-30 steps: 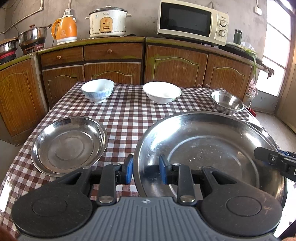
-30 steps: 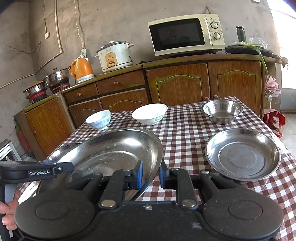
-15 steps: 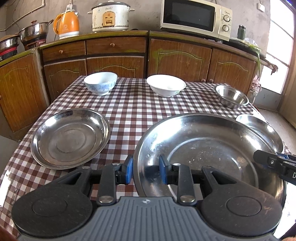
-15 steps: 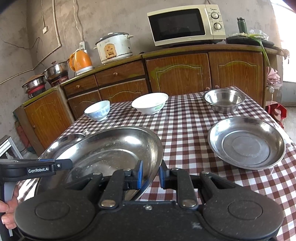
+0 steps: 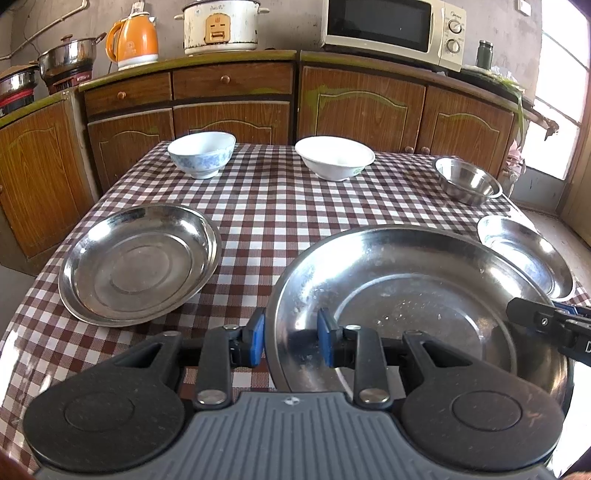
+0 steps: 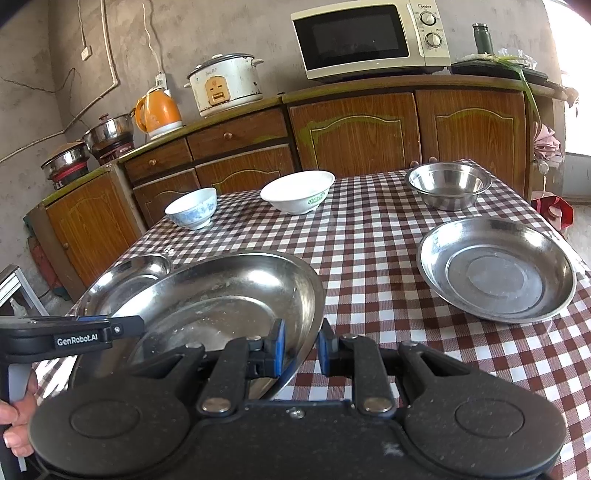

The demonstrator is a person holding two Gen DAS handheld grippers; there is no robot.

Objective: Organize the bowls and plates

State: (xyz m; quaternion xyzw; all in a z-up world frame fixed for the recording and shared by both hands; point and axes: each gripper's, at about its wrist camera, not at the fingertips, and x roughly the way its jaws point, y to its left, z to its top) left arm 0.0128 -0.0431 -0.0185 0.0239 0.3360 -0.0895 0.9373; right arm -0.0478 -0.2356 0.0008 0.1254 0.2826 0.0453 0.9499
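Ahead of me a checked cloth covers the table. Behind it I see brown wooden cabinets with drawers. On the counter stand a microwave, a white rice cooker, an orange kettle and steel pots at the far left. A dark bottle stands right of the microwave. Wires run along the grey wall.

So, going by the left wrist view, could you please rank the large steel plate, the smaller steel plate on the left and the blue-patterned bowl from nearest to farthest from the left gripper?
1. large steel plate: its rim is clamped in the left gripper.
2. smaller steel plate: on the cloth, ahead and left.
3. blue-patterned bowl: far edge of the table, left.
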